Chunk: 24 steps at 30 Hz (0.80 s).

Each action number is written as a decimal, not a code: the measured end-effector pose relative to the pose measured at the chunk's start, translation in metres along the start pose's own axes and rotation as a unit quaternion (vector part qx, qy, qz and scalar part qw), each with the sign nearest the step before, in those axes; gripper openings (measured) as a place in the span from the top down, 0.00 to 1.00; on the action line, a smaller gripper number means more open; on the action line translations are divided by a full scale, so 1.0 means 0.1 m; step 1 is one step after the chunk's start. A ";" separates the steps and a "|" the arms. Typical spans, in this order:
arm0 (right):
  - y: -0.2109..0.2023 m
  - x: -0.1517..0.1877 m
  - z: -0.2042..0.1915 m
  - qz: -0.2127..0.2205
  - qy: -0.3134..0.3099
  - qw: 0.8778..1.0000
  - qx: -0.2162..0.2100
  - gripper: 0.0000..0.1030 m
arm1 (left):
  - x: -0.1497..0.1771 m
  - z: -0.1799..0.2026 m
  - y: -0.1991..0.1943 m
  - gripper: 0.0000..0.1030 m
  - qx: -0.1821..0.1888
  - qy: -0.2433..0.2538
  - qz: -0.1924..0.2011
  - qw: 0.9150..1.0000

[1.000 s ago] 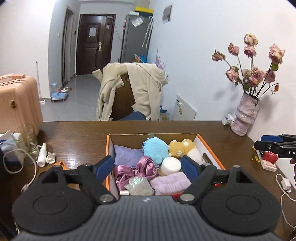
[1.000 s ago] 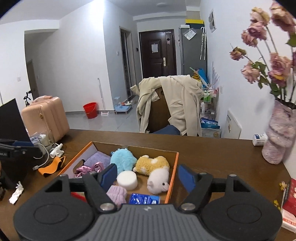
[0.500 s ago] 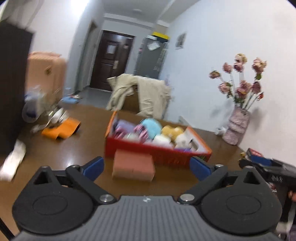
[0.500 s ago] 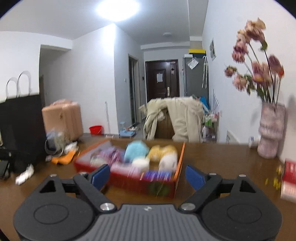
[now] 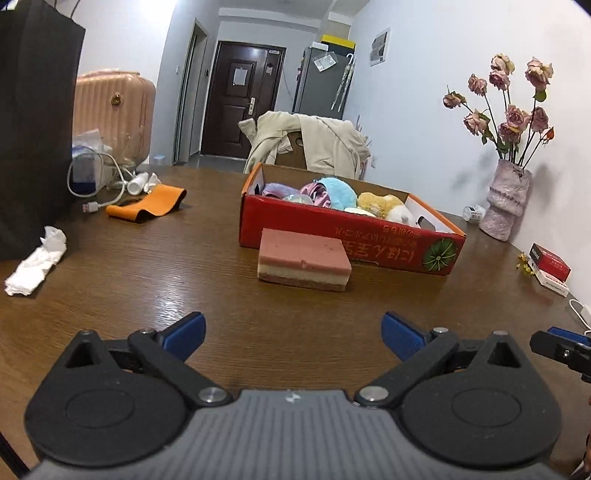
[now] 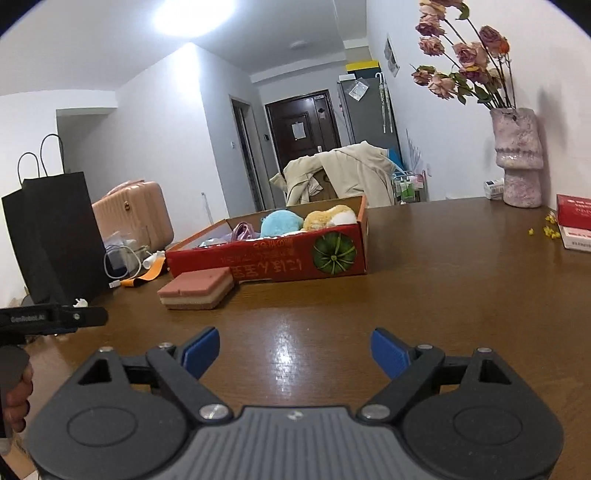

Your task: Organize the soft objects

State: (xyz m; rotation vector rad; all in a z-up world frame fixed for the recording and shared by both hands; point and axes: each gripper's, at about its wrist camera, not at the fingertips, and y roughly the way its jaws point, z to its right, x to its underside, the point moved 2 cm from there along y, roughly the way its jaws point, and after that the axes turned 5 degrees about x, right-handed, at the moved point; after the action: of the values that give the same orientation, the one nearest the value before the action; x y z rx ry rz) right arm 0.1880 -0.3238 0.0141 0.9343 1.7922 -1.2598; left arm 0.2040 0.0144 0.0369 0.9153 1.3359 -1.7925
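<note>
Each handheld gripper, the left gripper (image 5: 291,328) and the right gripper (image 6: 295,349), has a ribbed grey body with a small white mark, two black round-lobed housings with triangular cut-outs, black linkage arms on silver screws, and blue pads (image 5: 184,330) at the fingertips. A side view shows white lettering on one black finger.

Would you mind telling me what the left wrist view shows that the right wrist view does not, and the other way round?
Only the left wrist view shows the crumpled white tissue whole, and the box's inside, down to a purple cloth.

Only the right wrist view shows the ceiling light and the black bag's handles.

Both show the red box of soft toys, the layered pink sponge lying in front of it, the vase of roses, the orange strap and the pink suitcase.
</note>
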 end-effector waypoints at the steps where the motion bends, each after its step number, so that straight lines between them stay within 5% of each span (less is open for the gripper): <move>1: 0.04 -0.02 -0.02 -0.005 -0.002 1.000 -0.002 0.14 | 0.00 -0.01 0.03 0.00 0.001 0.000 -0.004 1.000; 8: 0.49 -0.22 -0.22 -0.035 -0.013 0.999 -0.019 0.14 | -0.19 -0.29 0.39 0.00 -0.023 -0.046 -0.013 0.999; 13: 1.00 -0.41 -0.43 -0.069 -0.002 0.996 -0.054 0.16 | -0.45 -0.43 0.82 0.00 -0.002 -0.040 -0.038 0.998; 19: 1.70 -0.60 -0.72 -0.099 0.019 0.991 -0.091 0.32 | -0.72 -0.56 1.29 0.02 0.033 -0.040 -0.037 0.998; 20: 1.82 -0.63 -0.77 -0.104 0.027 0.989 -0.100 0.37 | -0.71 -0.60 1.35 0.05 0.042 -0.052 -0.039 0.997; 22: 2.01 -0.66 -0.85 -0.113 0.043 0.985 -0.119 0.44 | -0.64 -0.67 1.46 0.44 0.066 -0.075 -0.057 0.993; 24: 2.15 -0.66 -0.93 -0.119 0.055 0.982 -0.139 0.57 | -0.59 -0.75 1.51 0.56 0.106 -0.102 -0.066 0.987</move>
State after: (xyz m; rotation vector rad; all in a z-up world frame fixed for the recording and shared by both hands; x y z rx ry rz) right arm 0.3911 -0.1906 0.0051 0.6575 2.1523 -1.0776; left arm 0.3724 0.0625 0.0012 0.7432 1.1144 -2.0997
